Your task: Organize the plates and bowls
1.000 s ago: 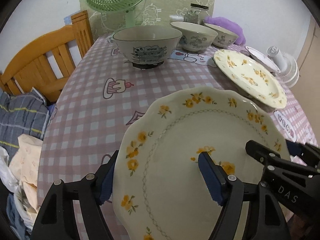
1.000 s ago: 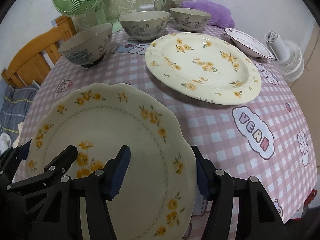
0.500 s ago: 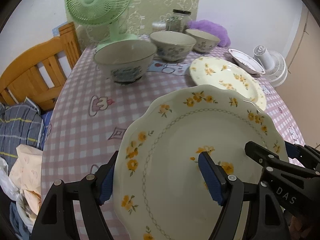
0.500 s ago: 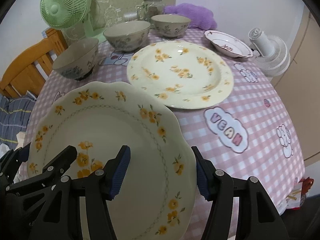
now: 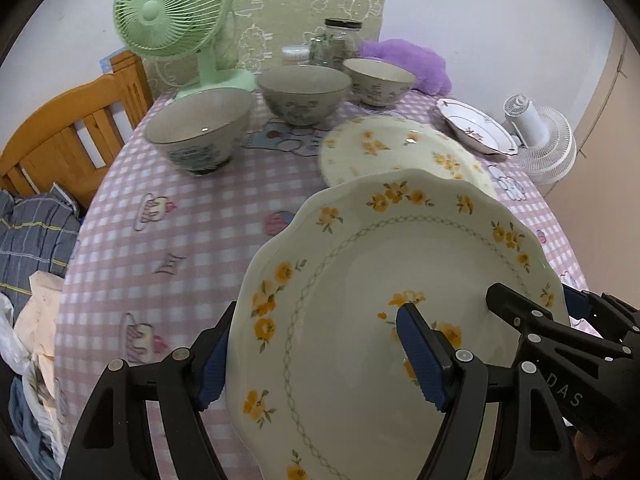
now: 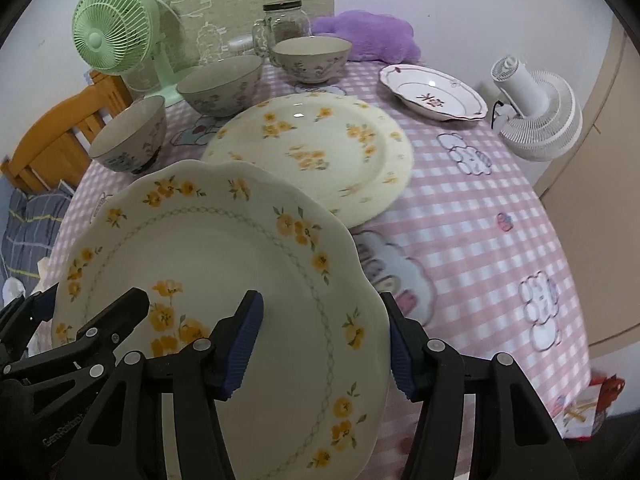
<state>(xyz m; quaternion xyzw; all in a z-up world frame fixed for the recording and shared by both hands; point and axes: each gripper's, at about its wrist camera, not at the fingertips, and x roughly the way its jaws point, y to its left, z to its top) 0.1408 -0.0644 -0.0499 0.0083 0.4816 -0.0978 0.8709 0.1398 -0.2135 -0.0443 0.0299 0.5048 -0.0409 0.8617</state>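
Both grippers hold one scalloped cream plate with yellow flowers (image 5: 360, 280) (image 6: 208, 256) above the near side of the table. My left gripper (image 5: 316, 356) is shut on its left rim. My right gripper (image 6: 324, 340) is shut on its right rim. A larger round yellow-flowered plate (image 6: 320, 148) (image 5: 392, 148) lies flat on the table beyond it. Three grey patterned bowls (image 5: 200, 132) (image 5: 302, 92) (image 5: 378, 80) stand in a row at the back. A white plate with a dark rim line (image 6: 432, 92) sits at the far right.
The round table has a pink checked cloth (image 5: 180, 216). A green fan (image 5: 172, 12), a glass jar (image 5: 334, 42) and a purple plush (image 6: 368, 36) stand at the back. A white fan (image 6: 536, 108) is at the right edge. A wooden chair (image 5: 64, 136) is on the left.
Both grippers have risen and drawn back with the scalloped plate. The bowls and the large plate now look farther away and more of the table shows.
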